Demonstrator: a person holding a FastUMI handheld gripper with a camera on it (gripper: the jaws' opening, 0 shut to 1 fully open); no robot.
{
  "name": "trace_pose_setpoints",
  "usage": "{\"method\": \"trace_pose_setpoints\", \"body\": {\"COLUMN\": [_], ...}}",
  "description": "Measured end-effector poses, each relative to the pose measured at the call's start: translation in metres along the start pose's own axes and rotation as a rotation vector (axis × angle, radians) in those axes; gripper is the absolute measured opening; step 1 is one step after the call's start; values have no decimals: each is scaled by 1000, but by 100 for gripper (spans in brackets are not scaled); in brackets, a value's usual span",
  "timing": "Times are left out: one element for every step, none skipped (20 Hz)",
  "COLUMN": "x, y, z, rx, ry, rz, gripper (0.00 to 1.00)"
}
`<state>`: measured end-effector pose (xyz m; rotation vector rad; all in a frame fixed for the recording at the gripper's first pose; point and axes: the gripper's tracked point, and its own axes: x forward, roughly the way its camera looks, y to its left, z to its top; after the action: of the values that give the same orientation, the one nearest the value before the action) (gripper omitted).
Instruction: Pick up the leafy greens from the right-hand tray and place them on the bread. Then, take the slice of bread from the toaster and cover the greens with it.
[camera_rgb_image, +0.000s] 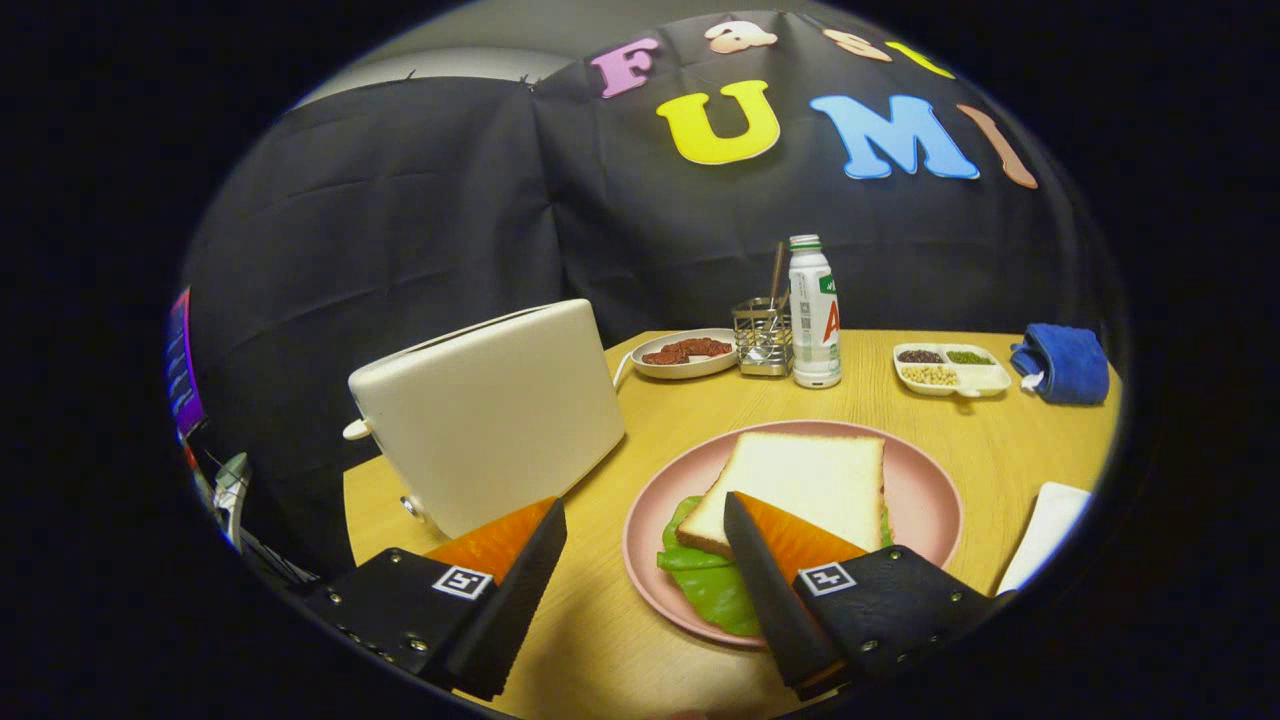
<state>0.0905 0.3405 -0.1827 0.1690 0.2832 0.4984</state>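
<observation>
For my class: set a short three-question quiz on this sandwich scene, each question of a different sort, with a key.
1. True or false: the bread slice lies on top of the leafy greens on the pink plate.
2. What stands right beside the white bottle? A) wire holder B) toaster C) blue cloth
3. Fill in: the tool is ____, gripping nothing.

Key: 1 true. 2 A, the wire holder. 3 open.
</observation>
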Motion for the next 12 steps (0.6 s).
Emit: {"method": "trace_pose_setpoints", "body": {"x": [-2, -5, -9, -15, -24, -33, -41, -50, -61, -71, -82, -93], "y": [1, 1, -1, -3, -6, -12, -20, -27, -35, -43, -53, -63], "z": [1, 6, 15, 25, 37, 49, 59, 69, 78, 87, 95, 103], "rx": [-25, -41, -53, -64, -78, -92, -106, -115, -119, -121, -119, -117], "ry": [-10, -26, -52, -78, -106, -133, -153, -173, -191, -206, -219, -234], "rz": [-4, -9, -15, -25, -41, -59, -77, -95, -112, -129, -148, -166], "gripper": [96, 98, 98, 98, 98, 98, 98, 98, 98, 98, 98, 98]}}
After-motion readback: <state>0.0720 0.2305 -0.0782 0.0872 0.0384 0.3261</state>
